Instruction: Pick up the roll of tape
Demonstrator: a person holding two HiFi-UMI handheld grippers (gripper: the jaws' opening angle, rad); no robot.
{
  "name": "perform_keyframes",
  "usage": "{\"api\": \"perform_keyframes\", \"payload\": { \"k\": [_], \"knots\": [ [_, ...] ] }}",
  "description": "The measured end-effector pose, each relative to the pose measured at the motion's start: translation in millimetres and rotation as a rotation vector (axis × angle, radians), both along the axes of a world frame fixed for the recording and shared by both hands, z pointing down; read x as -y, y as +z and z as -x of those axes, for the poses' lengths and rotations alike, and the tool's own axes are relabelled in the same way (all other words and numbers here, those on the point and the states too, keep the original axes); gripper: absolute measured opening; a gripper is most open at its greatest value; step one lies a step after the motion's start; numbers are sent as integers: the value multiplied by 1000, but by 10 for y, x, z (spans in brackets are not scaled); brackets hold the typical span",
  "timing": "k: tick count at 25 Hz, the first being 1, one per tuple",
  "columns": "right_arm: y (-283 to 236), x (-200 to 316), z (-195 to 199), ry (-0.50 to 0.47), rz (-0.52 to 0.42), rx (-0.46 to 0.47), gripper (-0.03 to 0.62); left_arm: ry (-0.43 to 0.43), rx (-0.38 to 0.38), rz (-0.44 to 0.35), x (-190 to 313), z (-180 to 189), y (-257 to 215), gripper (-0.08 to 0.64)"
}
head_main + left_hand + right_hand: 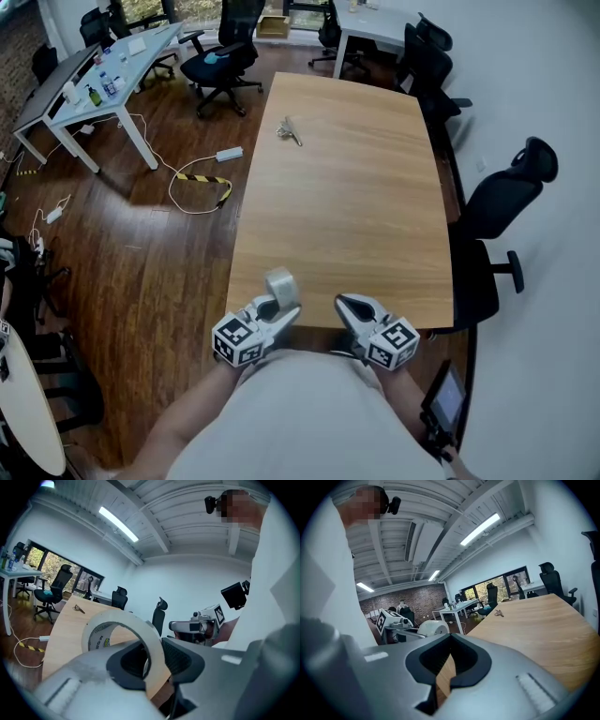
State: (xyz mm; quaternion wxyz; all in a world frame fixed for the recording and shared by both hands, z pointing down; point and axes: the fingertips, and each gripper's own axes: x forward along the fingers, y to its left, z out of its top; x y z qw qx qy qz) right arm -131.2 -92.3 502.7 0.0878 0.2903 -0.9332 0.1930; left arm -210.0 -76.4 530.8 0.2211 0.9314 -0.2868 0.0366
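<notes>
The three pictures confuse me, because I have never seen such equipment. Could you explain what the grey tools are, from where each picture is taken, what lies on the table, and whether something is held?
There is no robot here. A person holds a hand tool with two fingers in each hand. The head view comes from a camera on the person's head that looks down at the wooden table. The other two views come from cameras that ride on the tools and look along their fingers.

The left gripper holds the roll of tape. One of its fingers presses the outside of the ring and the other sits inside it. The right gripper is shut and empty. On the far part of the table lies what looks like a small bunch of keys.
</notes>
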Motion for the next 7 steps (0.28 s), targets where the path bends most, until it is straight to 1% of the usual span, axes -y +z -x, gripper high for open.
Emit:
{"api": "perform_keyframes", "payload": {
  "k": [3, 7],
  "knots": [
    [10, -70, 54, 23, -3, -4, 6, 16, -5, 2, -68, 97, 26, 104],
    [11, -140, 171, 31, -3, -3, 6, 3, -9, 2, -82, 274, 54, 104]
  ]
}}
